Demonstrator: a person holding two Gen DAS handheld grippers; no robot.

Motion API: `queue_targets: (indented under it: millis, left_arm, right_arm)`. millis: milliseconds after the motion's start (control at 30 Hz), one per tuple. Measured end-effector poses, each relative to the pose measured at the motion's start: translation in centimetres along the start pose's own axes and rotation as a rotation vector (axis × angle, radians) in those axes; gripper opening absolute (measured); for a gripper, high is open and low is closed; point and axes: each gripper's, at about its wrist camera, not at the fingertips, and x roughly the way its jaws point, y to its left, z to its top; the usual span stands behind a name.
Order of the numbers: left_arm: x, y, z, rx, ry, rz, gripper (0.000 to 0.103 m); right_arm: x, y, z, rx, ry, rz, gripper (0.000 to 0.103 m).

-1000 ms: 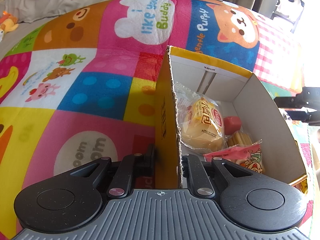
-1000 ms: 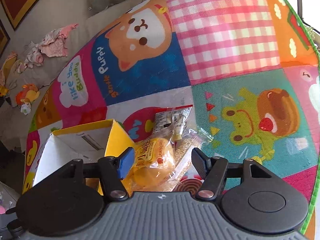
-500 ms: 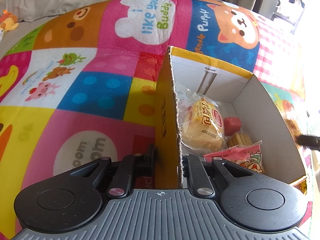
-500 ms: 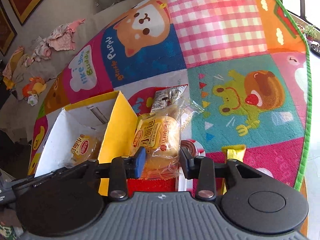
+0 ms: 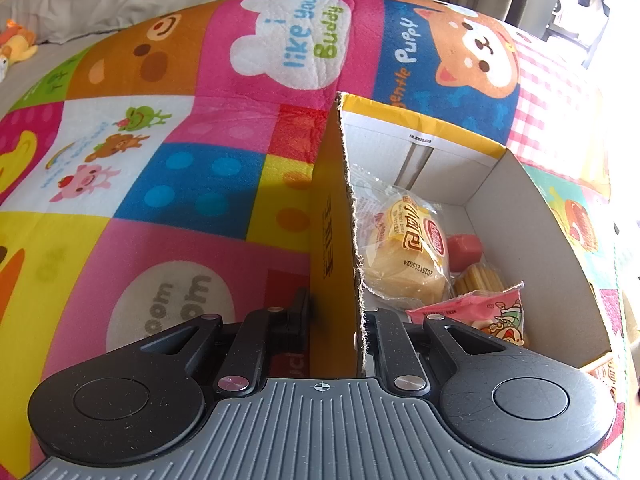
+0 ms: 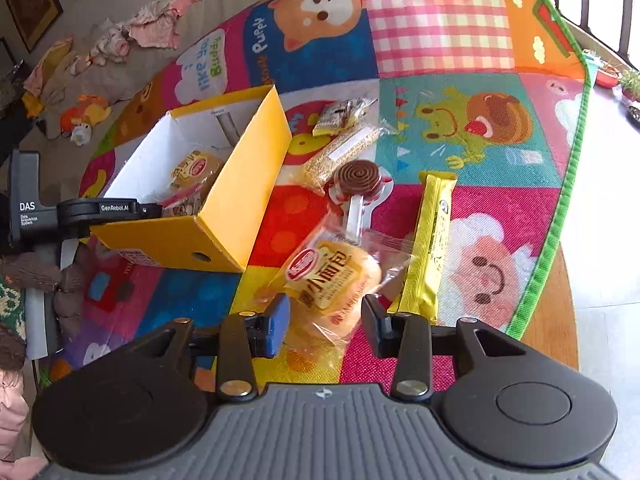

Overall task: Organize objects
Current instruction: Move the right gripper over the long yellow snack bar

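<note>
Over mat (image 6: pixel 460 40), right gripper (image 6: pixel 326 322) tilts down, opening.

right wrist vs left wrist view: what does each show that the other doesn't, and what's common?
Right wrist only: the right gripper, jaws opening around a packaged bun, with no pad contact visible; on the play mat, the yellow stick pack, spiral lollipop, sesame bar and a small printed packet.

Left wrist only: inside the box, a red piece, yellowish sticks and a pink packet.

Both: the yellow box, the left gripper shut on its wall, and the bun in the box.
</note>
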Motion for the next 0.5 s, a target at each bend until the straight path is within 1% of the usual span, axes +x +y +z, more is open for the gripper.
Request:
queue_targets:
  millis: [133, 200, 267, 400, 500]
  left_arm:
    - [0.0, 0.0, 0.0, -0.004, -0.002, 0.0, 0.014]
    - [0.0, 0.0, -0.1, -0.005, -0.002, 0.001, 0.014]
    - [0.0, 0.0, -0.1, -0.004, -0.002, 0.0, 0.014]
    - [0.0, 0.0, -0.1, -0.004, -0.002, 0.0, 0.014]
    - [-0.1, 0.0, -0.1, -0.002, -0.002, -0.002, 0.014]
  right_arm:
    - [-1.8, -0.9, 1.0, 0.032, -0.103, -0.037, 0.041]
    - [-1.5, -1.2, 1.5, 0.033, -0.127, -0.094, 0.041]
    - [-0.6, -1.6, 1.8, 0.046, -0.135, -0.142, 0.041]
    - [2.3, -2.9, 2.3, 0.107, -0.126, -0.175, 0.041]
    - [4.5, -3.9, 2.6, 0.128, -0.098, -0.211, 0.04]
